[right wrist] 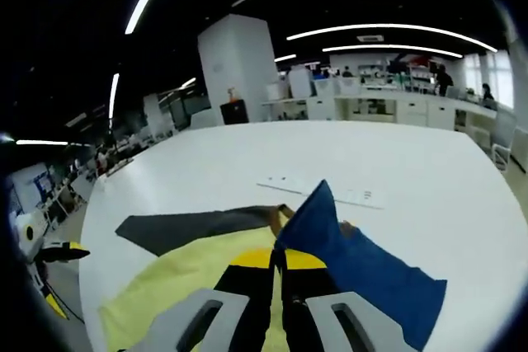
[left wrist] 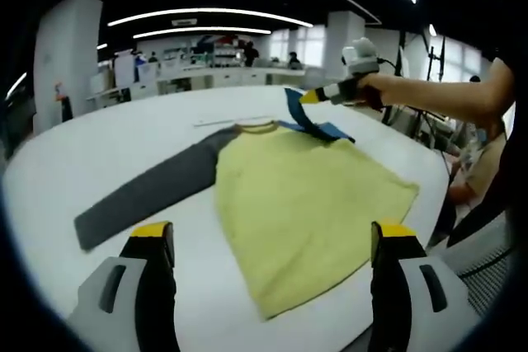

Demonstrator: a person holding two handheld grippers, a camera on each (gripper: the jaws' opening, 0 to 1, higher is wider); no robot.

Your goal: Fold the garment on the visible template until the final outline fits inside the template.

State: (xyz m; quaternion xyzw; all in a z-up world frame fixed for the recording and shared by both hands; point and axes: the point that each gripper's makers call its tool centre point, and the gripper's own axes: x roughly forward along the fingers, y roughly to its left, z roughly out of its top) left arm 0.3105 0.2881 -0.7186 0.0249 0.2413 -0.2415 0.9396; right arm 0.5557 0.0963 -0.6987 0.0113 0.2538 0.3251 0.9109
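Here the yellow-bodied garment (left wrist: 309, 204) with one grey and one blue sleeve lies on the white table (left wrist: 99, 146). The right gripper (right wrist: 276, 274), jaws pressed together, pinches the blue sleeve (right wrist: 346, 261) and lifts it. The left gripper (left wrist: 272, 241) hovers with jaws spread.

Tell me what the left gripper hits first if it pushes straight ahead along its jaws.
Probably the yellow shirt body, lying flat on the white table between the open left gripper jaws; depth is uncertain.

A large open-plan lab or workshop hall: long ceiling light strips (left wrist: 210, 16) run over a wide white surface (right wrist: 396, 154), a square white pillar (right wrist: 238, 68) stands behind it, and distant benches with shelving (left wrist: 202, 63) carry what looks like equipment, too small to identify.
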